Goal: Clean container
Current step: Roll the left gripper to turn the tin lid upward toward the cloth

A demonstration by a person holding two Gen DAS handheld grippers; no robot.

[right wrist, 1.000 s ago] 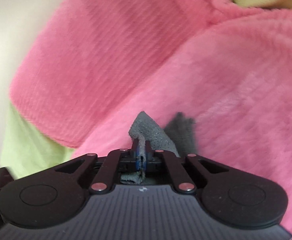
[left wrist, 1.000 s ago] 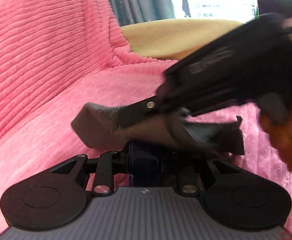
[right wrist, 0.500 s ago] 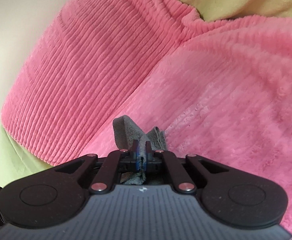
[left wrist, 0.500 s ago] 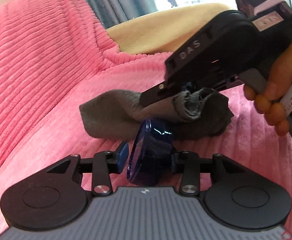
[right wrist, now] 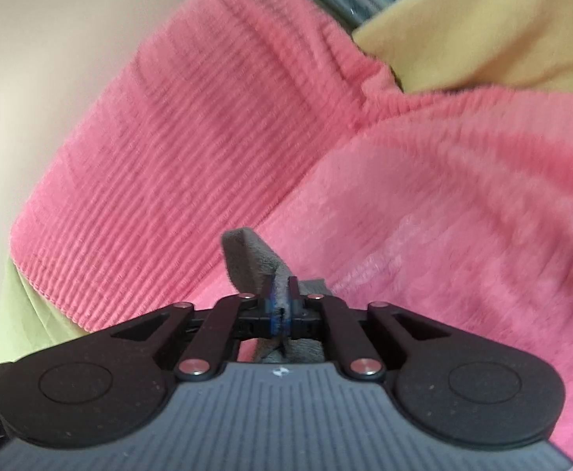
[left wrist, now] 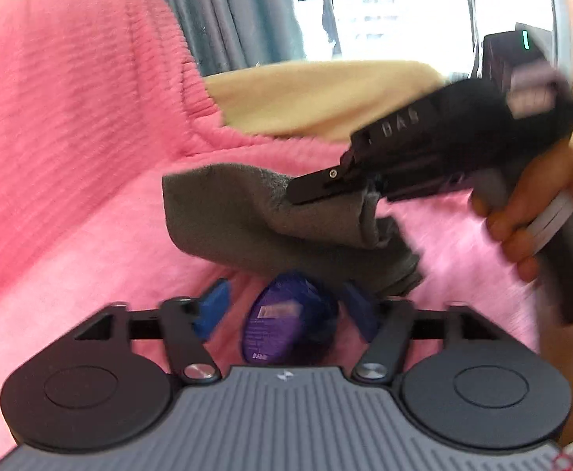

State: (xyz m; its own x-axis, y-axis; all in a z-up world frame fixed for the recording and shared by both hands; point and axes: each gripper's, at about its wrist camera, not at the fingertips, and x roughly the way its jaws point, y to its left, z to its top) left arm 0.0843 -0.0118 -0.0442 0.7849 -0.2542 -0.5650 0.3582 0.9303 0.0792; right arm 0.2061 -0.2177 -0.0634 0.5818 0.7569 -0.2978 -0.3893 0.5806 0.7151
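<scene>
A ribbed pink blanket (left wrist: 70,125) is covering the seat and back of a sofa, filling most of both views. Behind it, a pale yellow cushion (left wrist: 317,94) is lying along the top. Grey curtains (left wrist: 223,11) are hanging beside a bright window (left wrist: 396,8), where daylight is pouring in. A plain cream wall (right wrist: 43,59) is showing at the left.

Container (left wrist: 290,329) lay on the blanket (left wrist: 90,235), between the spread jaws of the left hand-held gripper (left wrist: 286,310), touching neither. Cloth (left wrist: 255,219) hung just above and behind it, clamped in the right hand-held gripper (left wrist: 306,192). Cushion (left wrist: 310,94) sat behind the blanket.
</scene>
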